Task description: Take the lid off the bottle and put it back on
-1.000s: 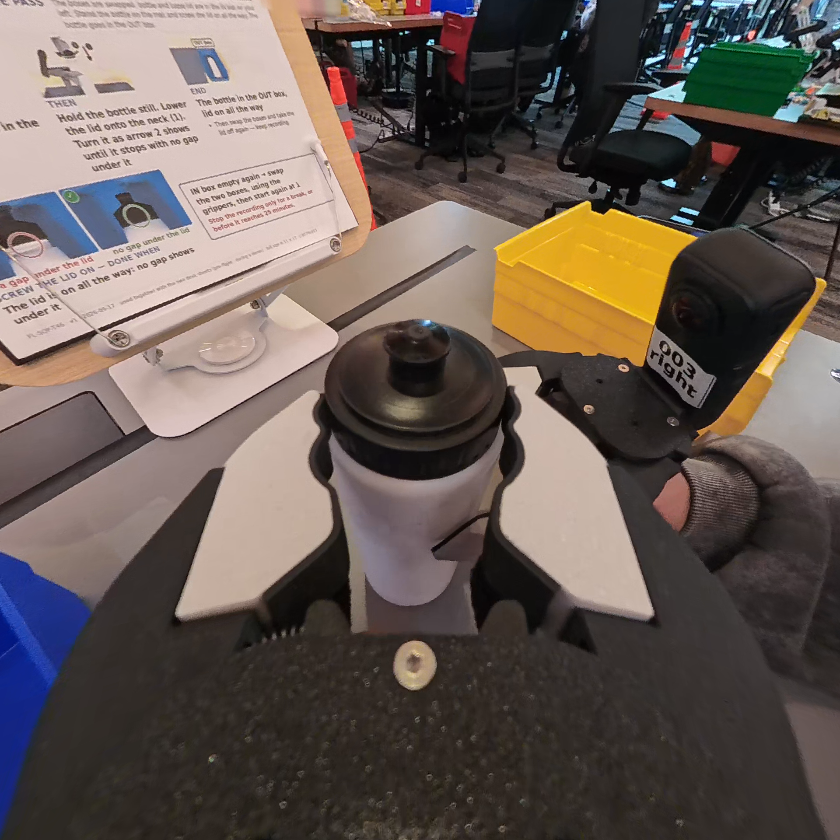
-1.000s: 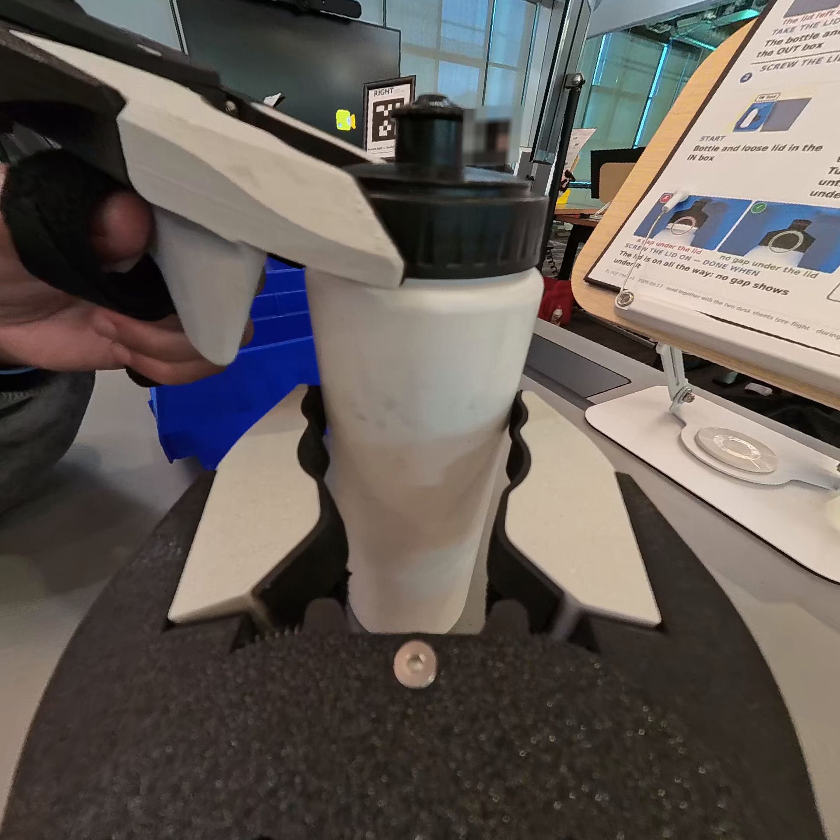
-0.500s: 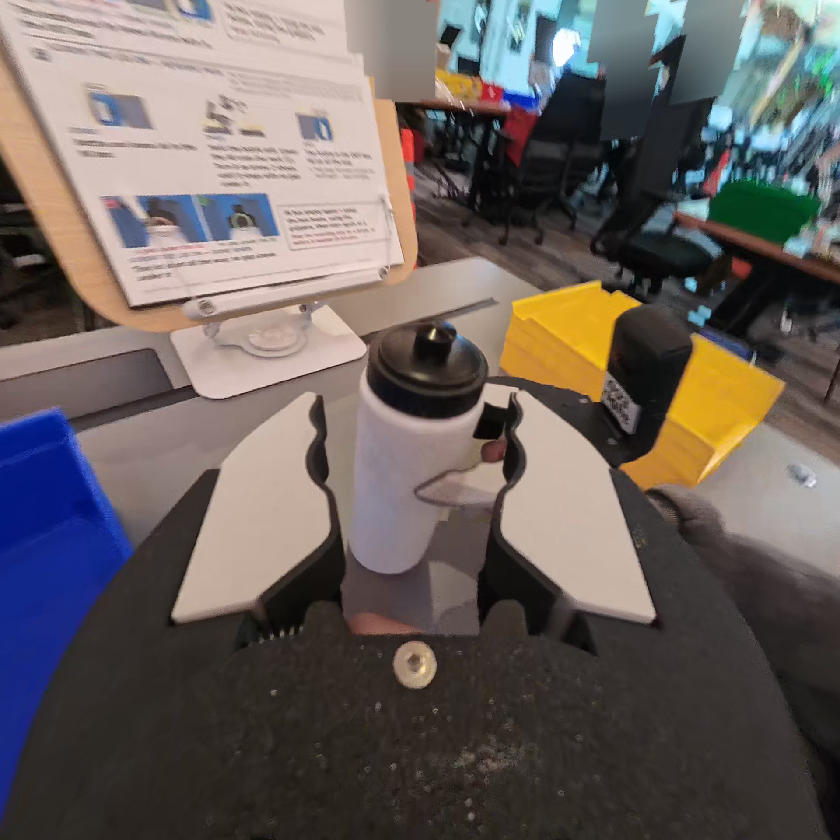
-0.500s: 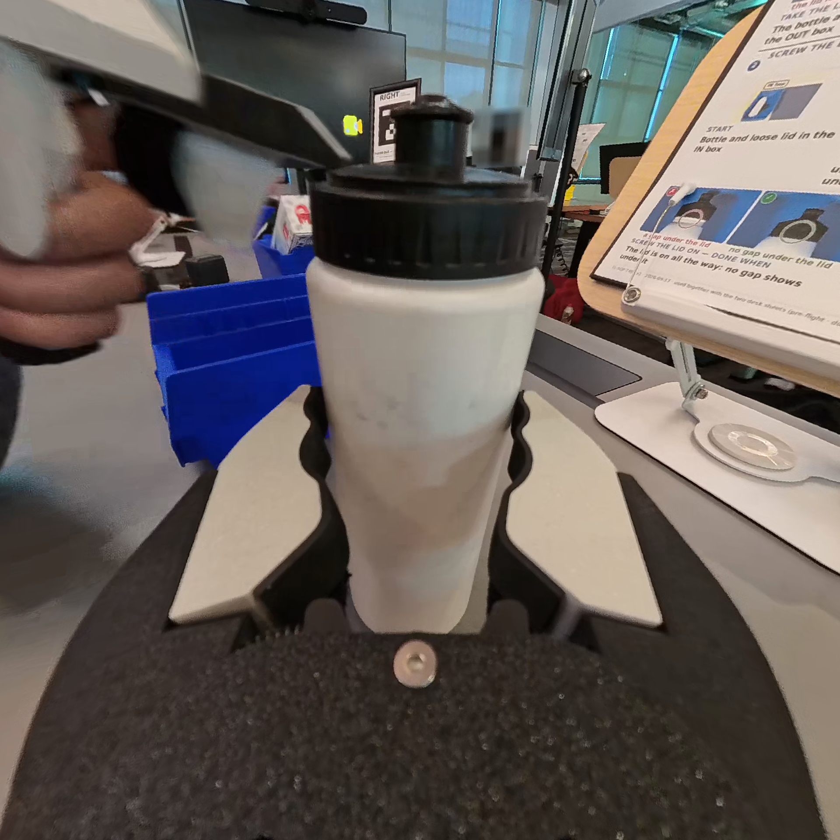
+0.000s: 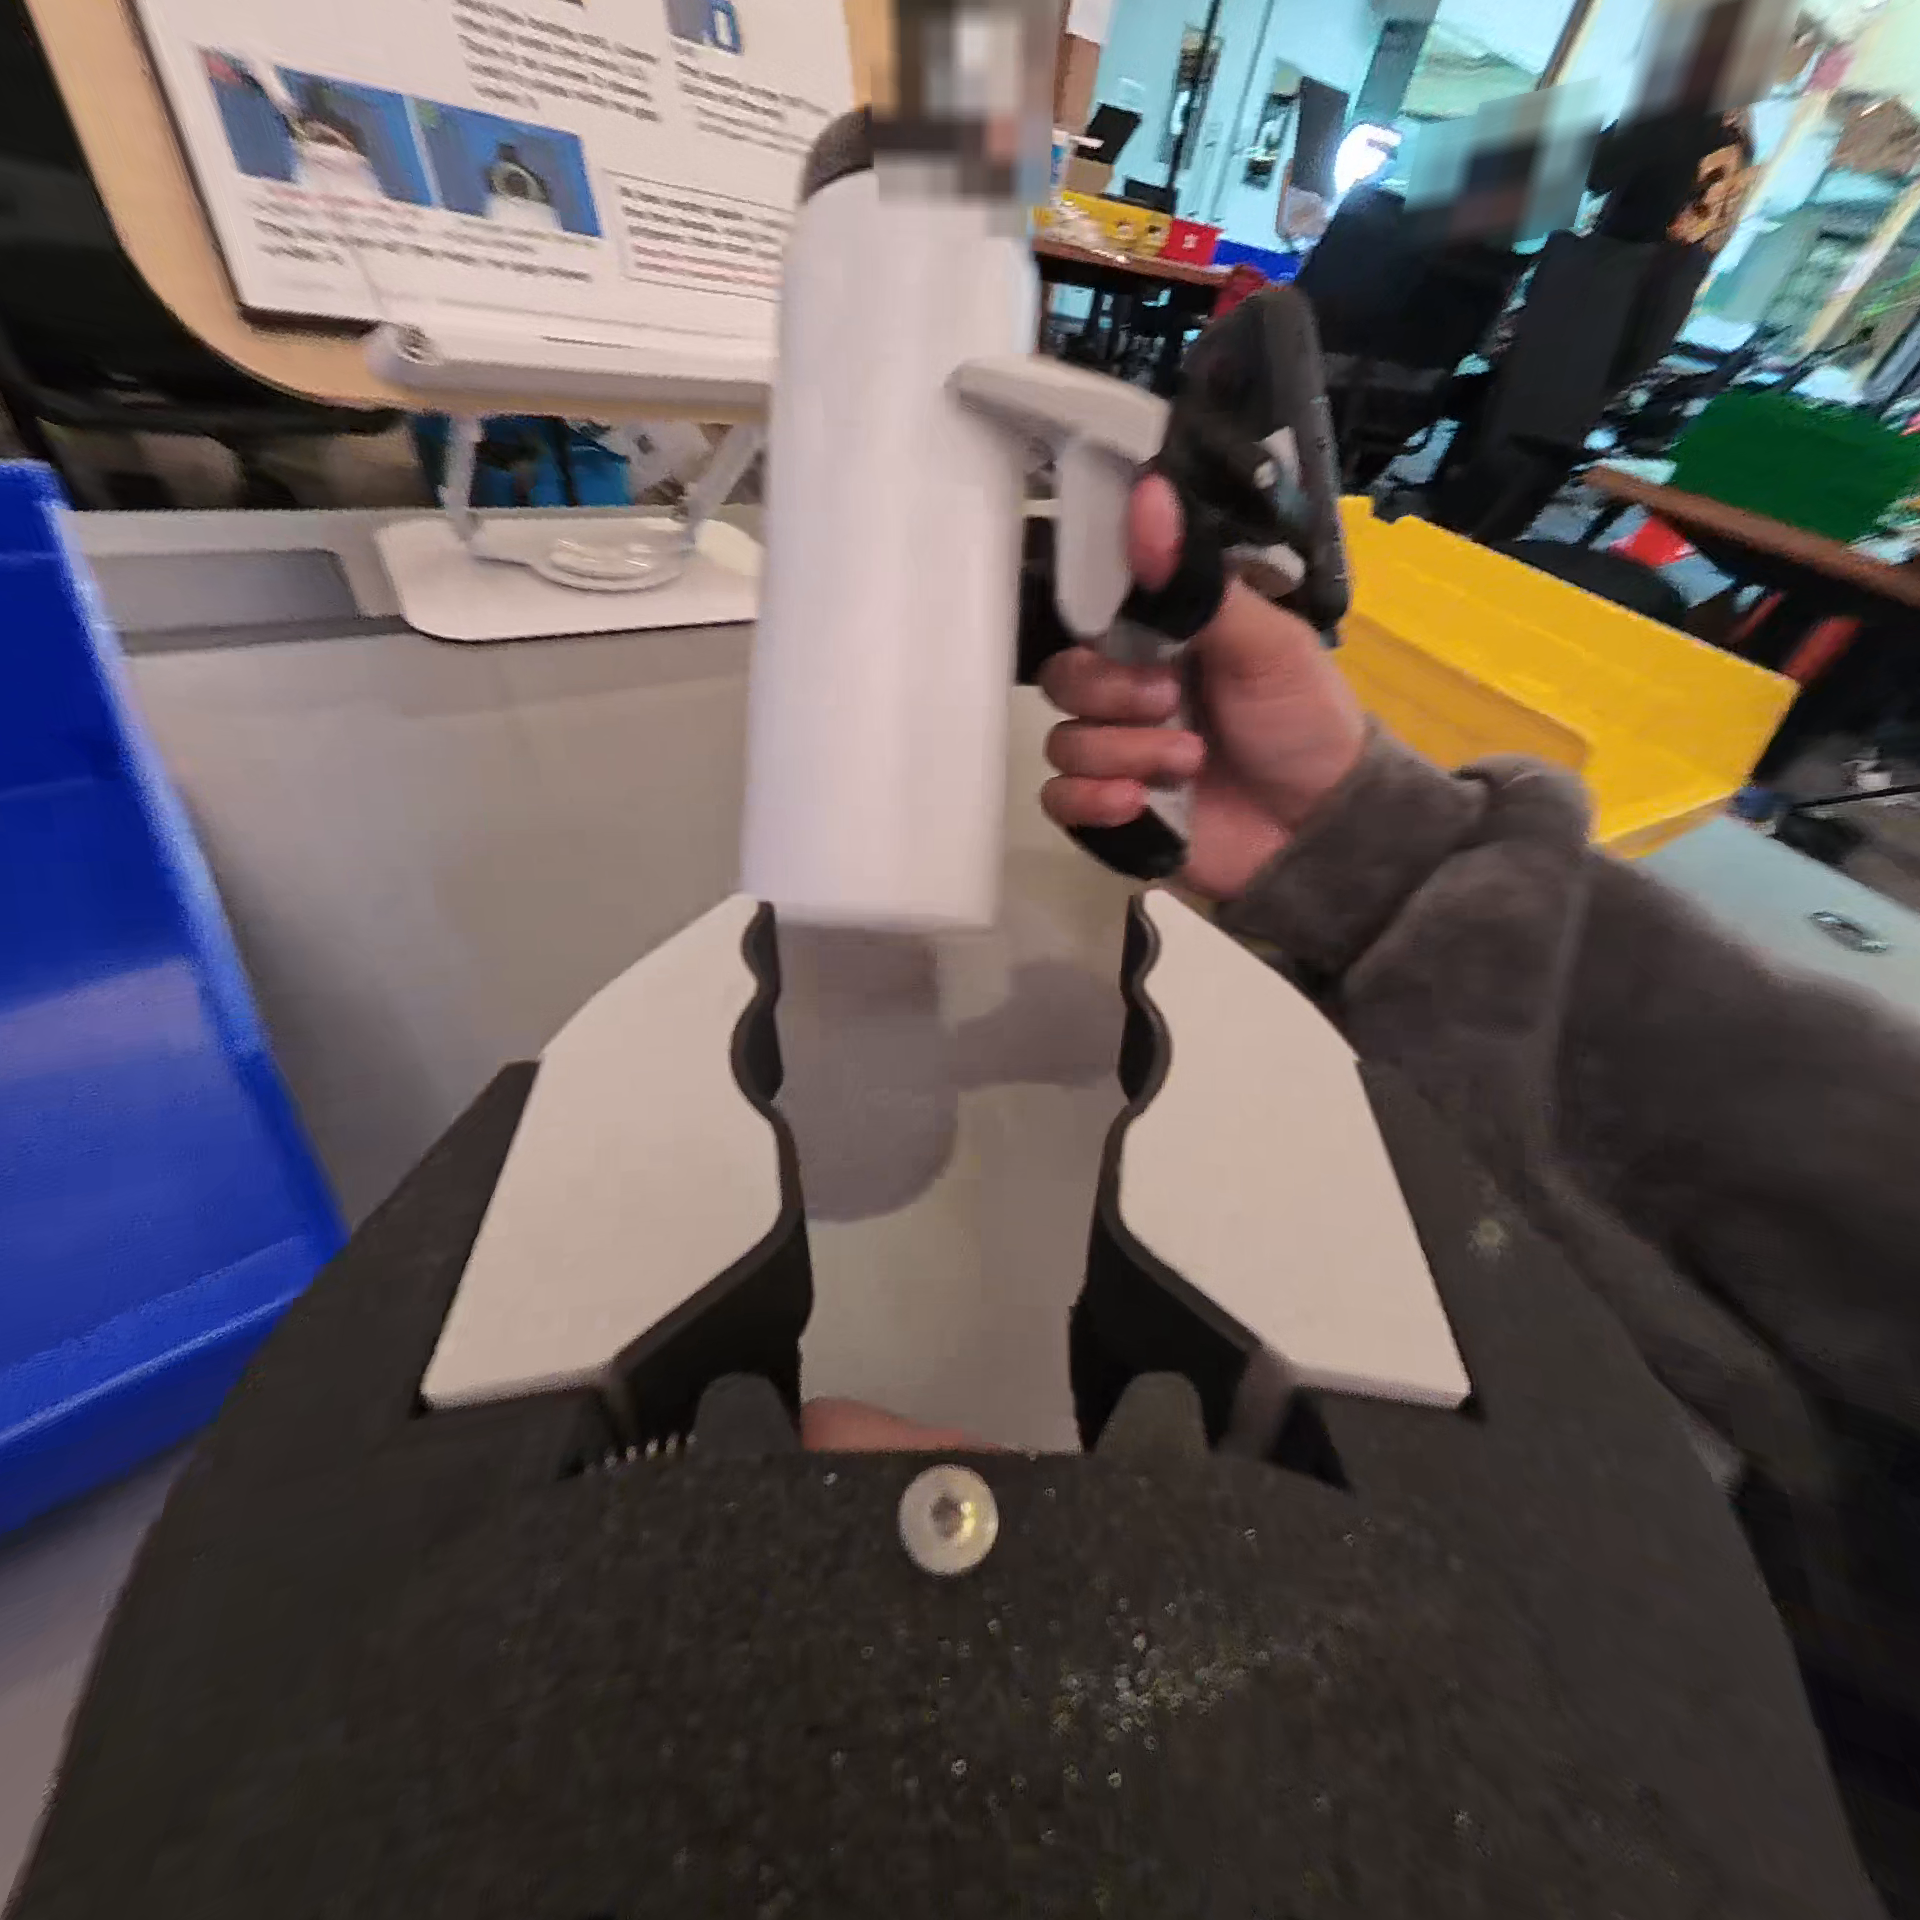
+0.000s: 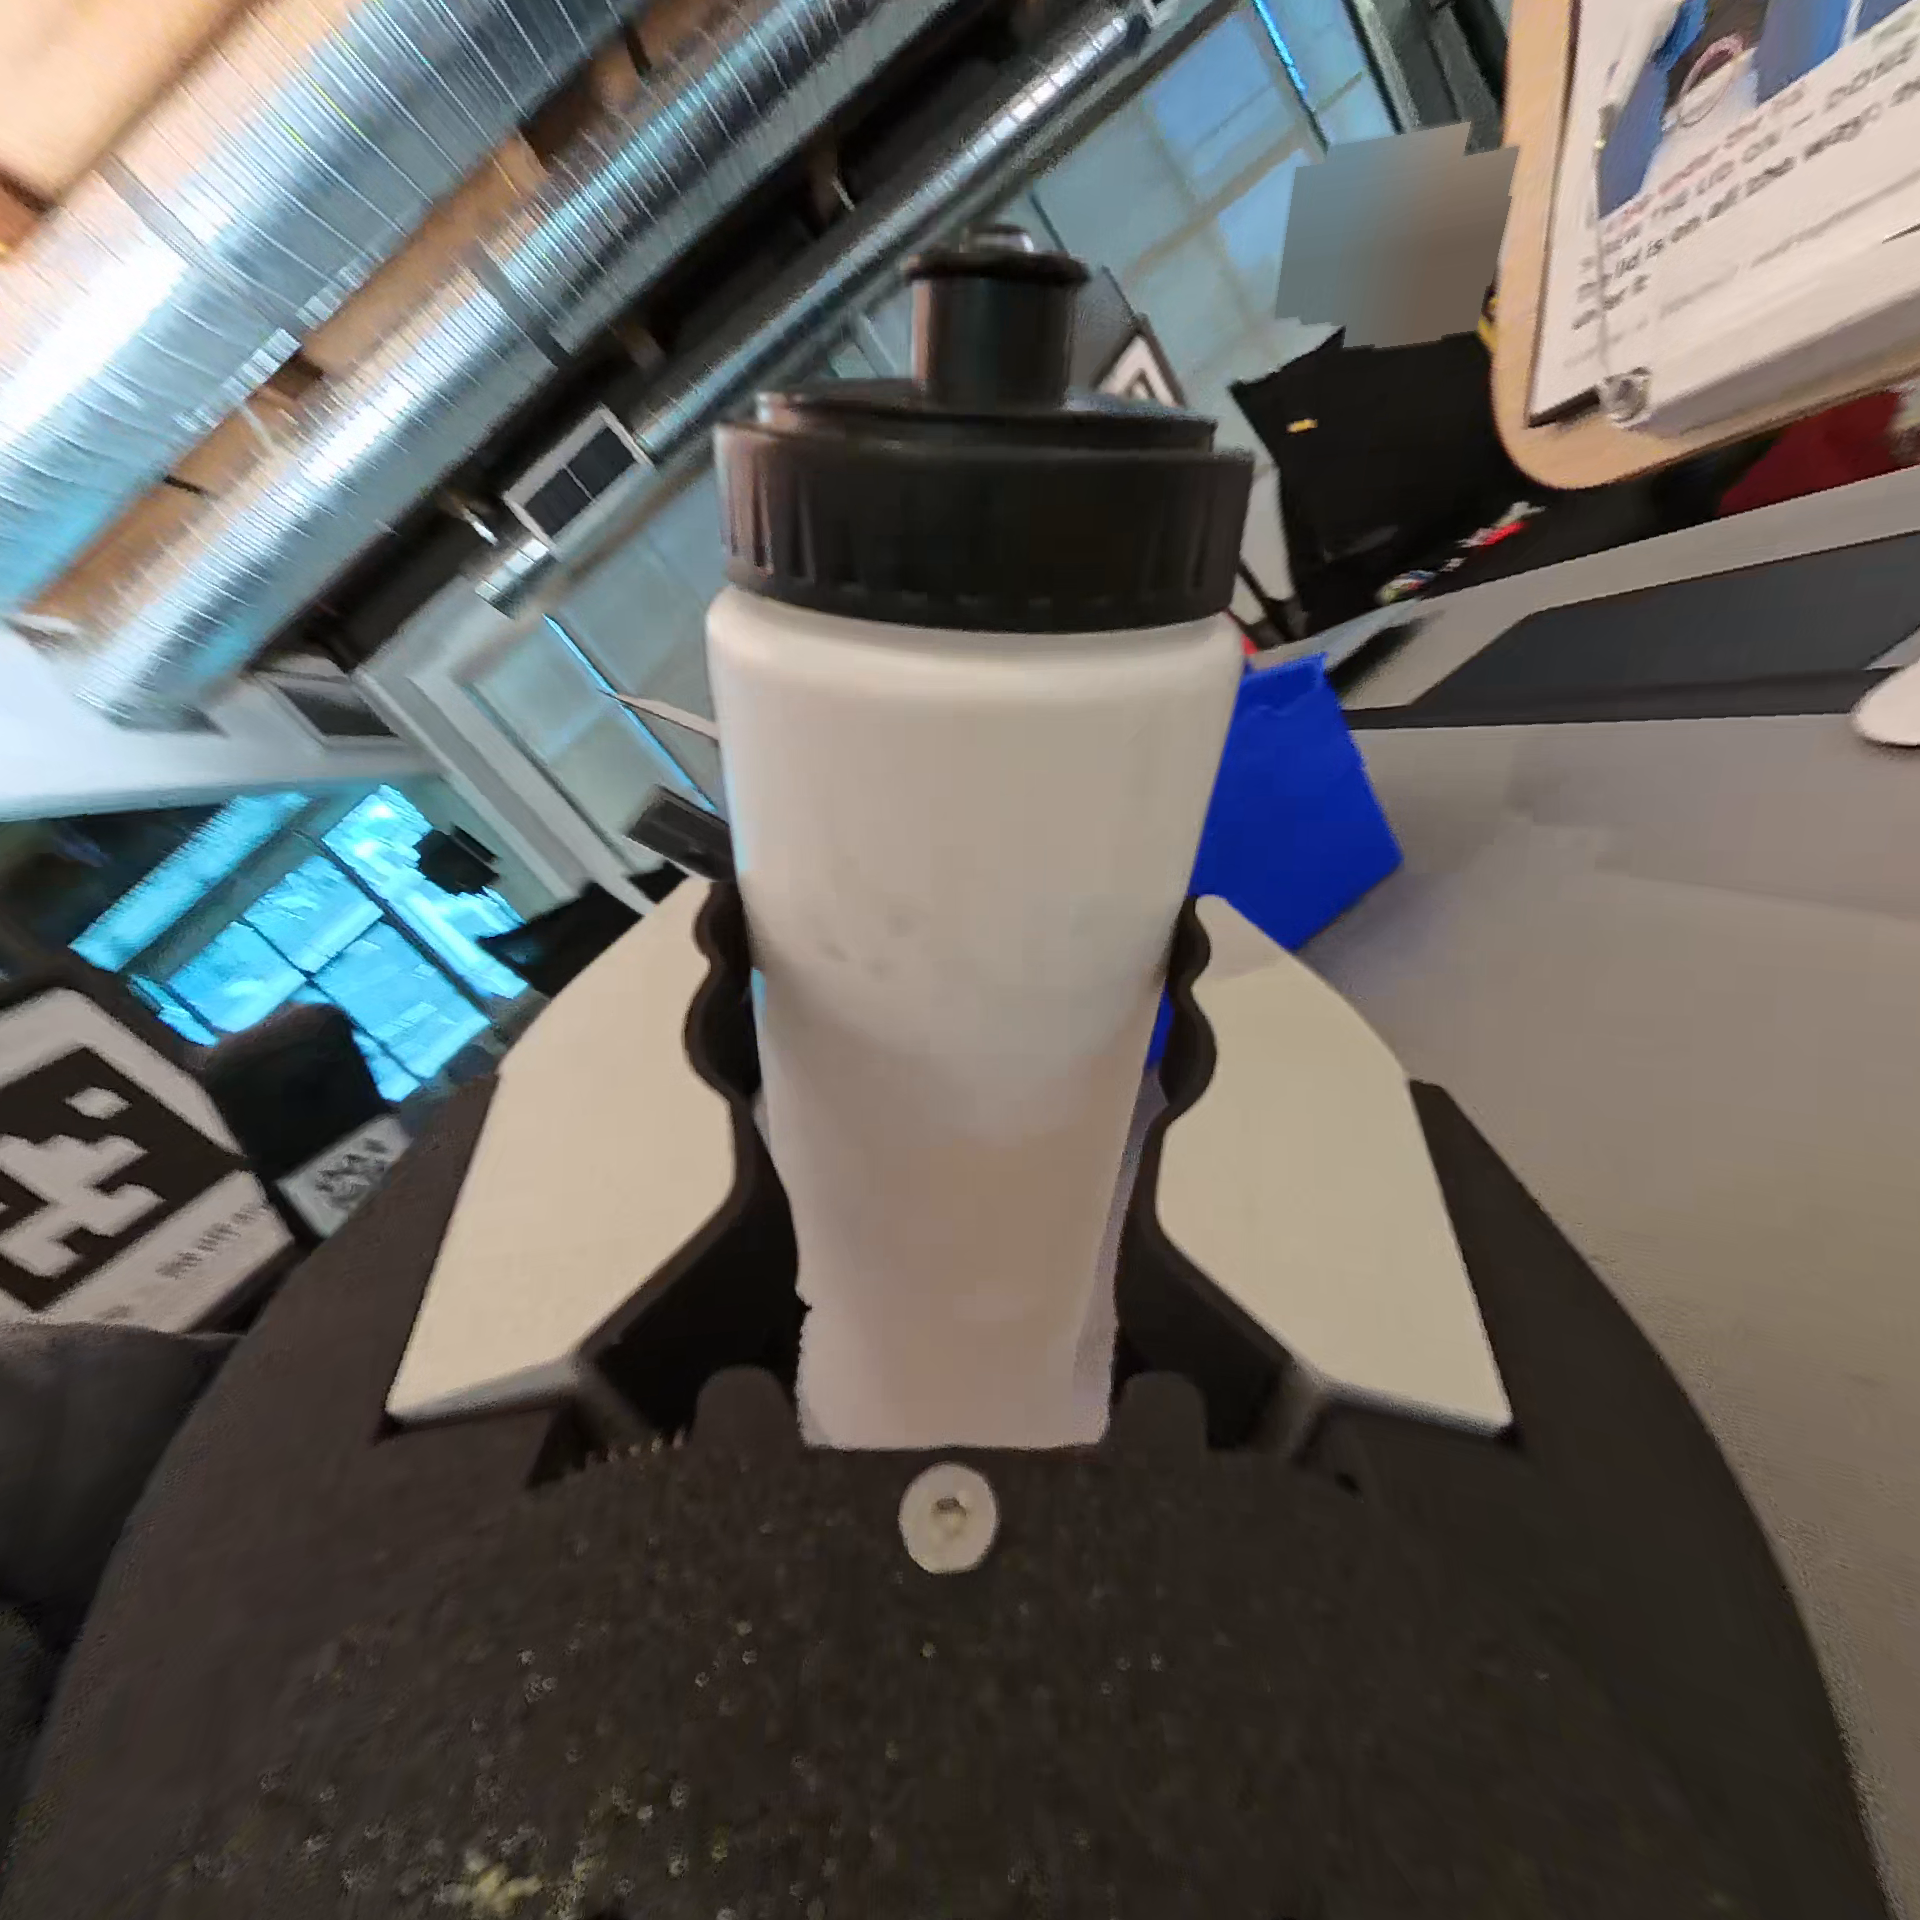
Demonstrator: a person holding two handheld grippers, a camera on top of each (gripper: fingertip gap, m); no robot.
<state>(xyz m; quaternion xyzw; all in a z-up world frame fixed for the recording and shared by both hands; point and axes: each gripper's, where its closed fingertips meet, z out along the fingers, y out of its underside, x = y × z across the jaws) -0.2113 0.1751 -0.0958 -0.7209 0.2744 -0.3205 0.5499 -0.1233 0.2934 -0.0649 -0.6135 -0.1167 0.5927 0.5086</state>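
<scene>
A white bottle (image 6: 977,914) with a black screw lid (image 6: 982,520) on top sits between the fingers of my right gripper (image 6: 951,935), which is shut on the bottle's body. In the left wrist view the bottle (image 5: 883,582) hangs above the grey table, held from the right by the right gripper (image 5: 1049,416) in a person's hand. Most of the lid there is behind a blur patch. My left gripper (image 5: 940,956) is open and empty, below and in front of the bottle, apart from it.
A blue bin (image 5: 114,987) stands at the left and a yellow bin (image 5: 1527,665) at the right of the grey table (image 5: 447,831). An instruction board on a white stand (image 5: 520,260) is behind the bottle. Chairs and desks fill the room behind.
My left gripper let go of the lid, opened and drew back and down. My right gripper lifted the bottle off the table and tilted; its view now points up towards the ceiling.
</scene>
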